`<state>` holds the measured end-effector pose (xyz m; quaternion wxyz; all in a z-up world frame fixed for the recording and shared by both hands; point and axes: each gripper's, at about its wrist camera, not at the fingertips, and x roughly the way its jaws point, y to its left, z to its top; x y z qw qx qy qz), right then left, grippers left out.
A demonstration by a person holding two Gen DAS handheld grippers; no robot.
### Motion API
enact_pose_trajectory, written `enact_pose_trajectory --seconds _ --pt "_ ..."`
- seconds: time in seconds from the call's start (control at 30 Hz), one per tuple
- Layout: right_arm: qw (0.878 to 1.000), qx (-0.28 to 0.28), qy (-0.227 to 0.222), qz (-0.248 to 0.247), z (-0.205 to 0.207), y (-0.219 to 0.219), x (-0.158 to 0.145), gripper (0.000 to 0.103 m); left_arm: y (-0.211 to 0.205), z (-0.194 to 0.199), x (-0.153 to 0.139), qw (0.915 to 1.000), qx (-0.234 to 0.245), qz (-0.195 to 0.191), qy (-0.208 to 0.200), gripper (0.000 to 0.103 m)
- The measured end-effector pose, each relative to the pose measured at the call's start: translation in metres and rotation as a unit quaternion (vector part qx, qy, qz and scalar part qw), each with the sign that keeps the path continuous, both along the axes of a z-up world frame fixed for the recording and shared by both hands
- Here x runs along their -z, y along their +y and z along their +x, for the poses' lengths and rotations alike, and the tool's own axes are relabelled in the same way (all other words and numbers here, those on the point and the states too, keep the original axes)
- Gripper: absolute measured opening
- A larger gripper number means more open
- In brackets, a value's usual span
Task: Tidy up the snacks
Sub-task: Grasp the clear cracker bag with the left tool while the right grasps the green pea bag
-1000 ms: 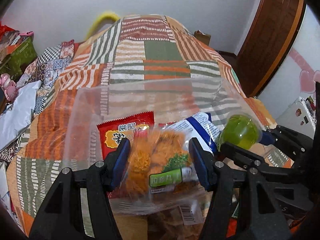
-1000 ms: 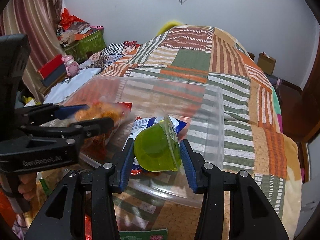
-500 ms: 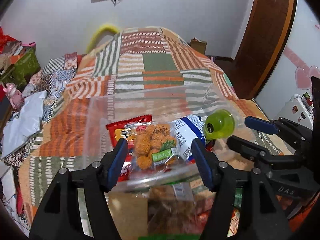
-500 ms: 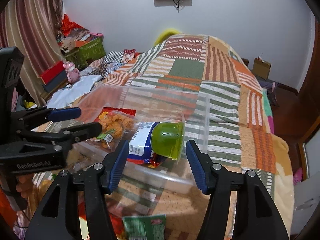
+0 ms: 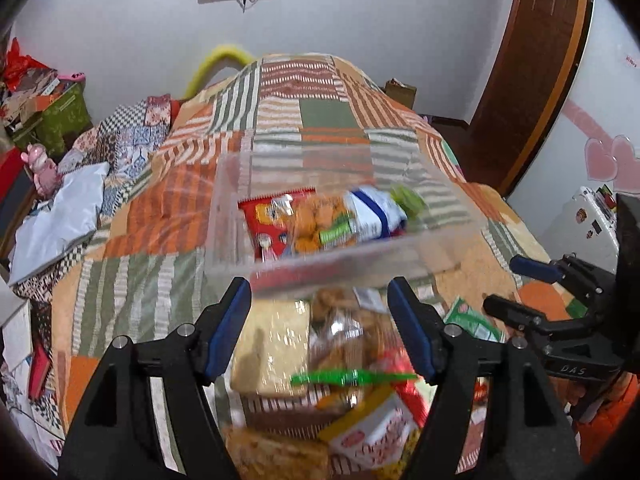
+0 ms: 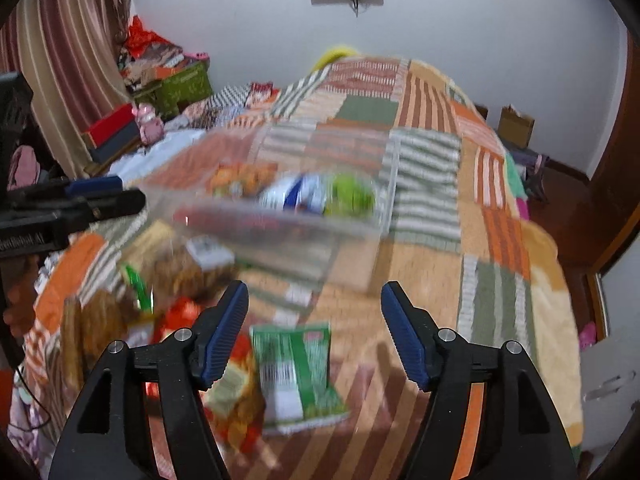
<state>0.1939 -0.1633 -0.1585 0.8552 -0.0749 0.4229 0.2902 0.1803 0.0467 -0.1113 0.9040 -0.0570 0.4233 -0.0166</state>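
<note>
A clear plastic bin (image 5: 280, 268) sits on the patchwork bed. It holds a red snack pack (image 5: 260, 220), an orange snack bag (image 5: 316, 220), a blue-white pack (image 5: 370, 216) and a green jelly cup (image 5: 406, 200). The bin (image 6: 360, 236) and the jelly cup (image 6: 354, 198) also show in the right wrist view. My left gripper (image 5: 320, 320) is open and empty, just in front of the bin, above a pile of loose snacks (image 5: 340, 360). My right gripper (image 6: 314, 330) is open and empty, above a green packet (image 6: 296, 372).
Loose snack packs lie on the bed in front of the bin, among them a pale wafer pack (image 5: 272, 352) and a red-white box (image 5: 372, 428). The right gripper shows at the right edge of the left wrist view (image 5: 520, 292). Clutter lies left of the bed (image 6: 160, 80).
Both grippers let go of their snacks, the orange bag and the jelly cup, into the bin, opened, and pulled back towards me over the loose pile.
</note>
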Motion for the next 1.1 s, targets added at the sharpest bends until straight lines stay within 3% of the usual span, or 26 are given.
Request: enact_pose_trajectory --seconds 0.47,0.63,0.87,1.1 --pt "0.999 0.005 0.051 -0.005 -0.005 -0.013 0.035 0.065 -0.030 0.001 0.042 0.9981 0.032 -0.017 0.049 0.070" --pt "0.998 0.014 0.059 -0.003 -0.004 -0.020 0.043 0.057 -0.035 0.006 0.045 0.9978 0.035 -0.028 0.049 0.070" --pt "0.999 0.011 0.049 -0.002 -0.008 -0.018 0.042 0.052 -0.041 0.019 0.059 0.9974 0.028 -0.005 0.066 0.070" --pt "0.999 0.015 0.044 0.013 -0.011 -0.022 0.036 0.047 -0.038 0.025 0.062 0.9974 0.015 -0.005 0.071 0.053"
